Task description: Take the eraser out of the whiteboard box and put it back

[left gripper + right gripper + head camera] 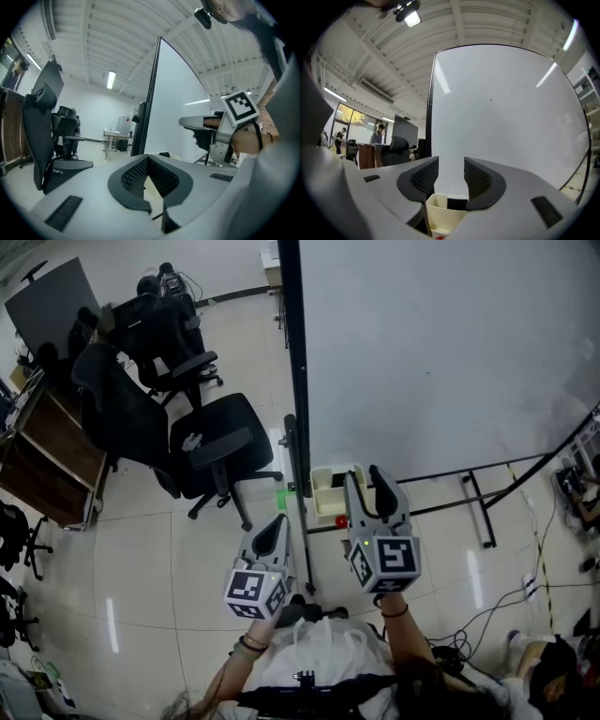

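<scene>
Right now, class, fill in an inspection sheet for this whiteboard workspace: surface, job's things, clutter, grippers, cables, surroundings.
Surface: whiteboard blank, upright in a black frame.
Job's things: cream box at the board's lower edge; dark eraser inside it.
Clutter: small red thing at the box's near edge; green scrap on the floor.
Grippers: right gripper jaws apart, empty, aimed at the box; left gripper jaws together, empty, held back.
Cables: loose cables on the floor at right.
Surroundings: black office chairs, wooden desk.
</scene>
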